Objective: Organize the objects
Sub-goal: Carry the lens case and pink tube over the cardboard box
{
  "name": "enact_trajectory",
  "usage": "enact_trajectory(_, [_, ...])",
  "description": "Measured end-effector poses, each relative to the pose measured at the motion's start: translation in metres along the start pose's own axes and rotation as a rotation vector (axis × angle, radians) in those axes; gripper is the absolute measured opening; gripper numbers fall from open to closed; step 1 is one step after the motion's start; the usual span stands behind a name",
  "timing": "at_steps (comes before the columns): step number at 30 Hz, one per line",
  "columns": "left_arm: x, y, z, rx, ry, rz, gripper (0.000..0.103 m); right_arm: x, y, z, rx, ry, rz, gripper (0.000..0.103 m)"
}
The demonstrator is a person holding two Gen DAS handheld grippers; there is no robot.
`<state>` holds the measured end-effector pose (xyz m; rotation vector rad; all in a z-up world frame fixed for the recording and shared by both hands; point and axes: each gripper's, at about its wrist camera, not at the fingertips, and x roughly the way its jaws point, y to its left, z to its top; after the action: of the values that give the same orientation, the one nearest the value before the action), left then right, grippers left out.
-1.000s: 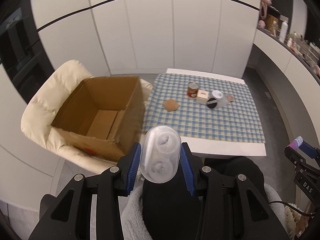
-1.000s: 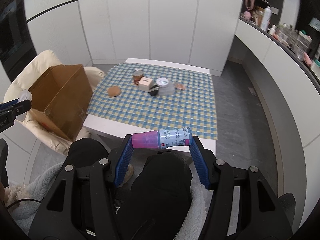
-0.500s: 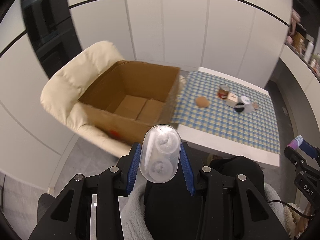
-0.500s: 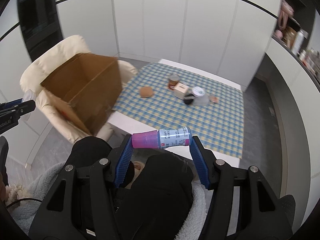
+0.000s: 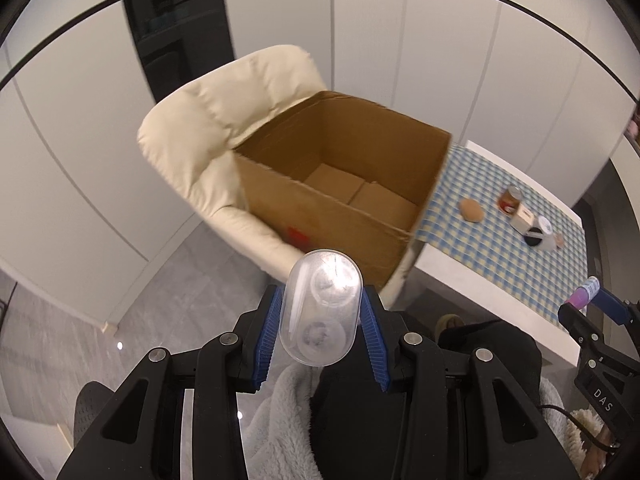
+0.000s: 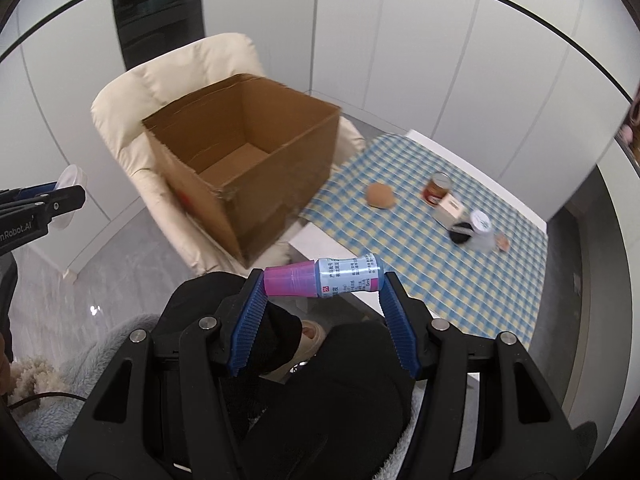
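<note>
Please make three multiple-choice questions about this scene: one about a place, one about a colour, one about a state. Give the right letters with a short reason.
1. Where does the cardboard box stand?
A. on the cream armchair
B. on the checked tablecloth
C. on the floor

2. What colour is the cap of the small bottle in the right gripper?
A. green
B. pink
C. black

3. How is the box?
A. taped shut
B. crushed flat
C. open, nothing seen inside

Answers: 1 A, the cushions show under and behind it; 2 B, the cap is pink, the label blue; 3 C, its bare bottom shows.
</note>
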<state>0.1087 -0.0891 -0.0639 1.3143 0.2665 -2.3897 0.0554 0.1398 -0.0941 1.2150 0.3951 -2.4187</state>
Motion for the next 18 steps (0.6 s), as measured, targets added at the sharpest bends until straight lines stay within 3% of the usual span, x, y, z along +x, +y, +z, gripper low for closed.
enact_trajectory(6, [0.009,0.017,0.004,-0.04,0.002,0.025,0.04,0.013,0.018,0.011,-0.045,0.004,0.014,0.06])
enact_trajectory(18, [0.035,0.008,0.021,-0.021,0.022,0.038,0.04,0.031,0.023,0.028,-0.081,0.012,-0.005,0.06])
